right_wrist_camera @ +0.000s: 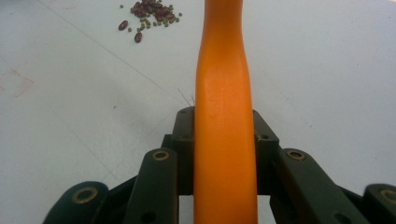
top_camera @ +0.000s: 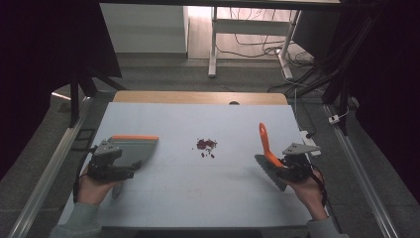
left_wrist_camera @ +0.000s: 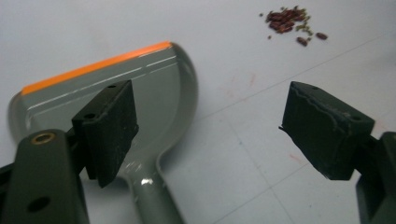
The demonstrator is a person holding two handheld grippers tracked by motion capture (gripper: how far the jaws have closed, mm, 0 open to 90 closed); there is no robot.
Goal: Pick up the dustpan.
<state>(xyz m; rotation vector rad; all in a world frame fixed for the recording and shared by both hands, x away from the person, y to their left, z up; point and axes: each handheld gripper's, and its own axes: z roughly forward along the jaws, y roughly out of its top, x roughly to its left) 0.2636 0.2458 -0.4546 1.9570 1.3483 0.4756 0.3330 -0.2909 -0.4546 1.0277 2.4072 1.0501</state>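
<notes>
Right gripper (right_wrist_camera: 223,140) pinches the orange brush handle (right_wrist_camera: 223,93); left gripper (left_wrist_camera: 205,135), jaws spread, hovers over the grey dustpan (left_wrist_camera: 154,98), beans (left_wrist_camera: 287,23) ahead.

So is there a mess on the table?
Yes. A small heap of beans lies spilled on the bare table, a few strays beside it, between the dustpan and the brush.
</notes>
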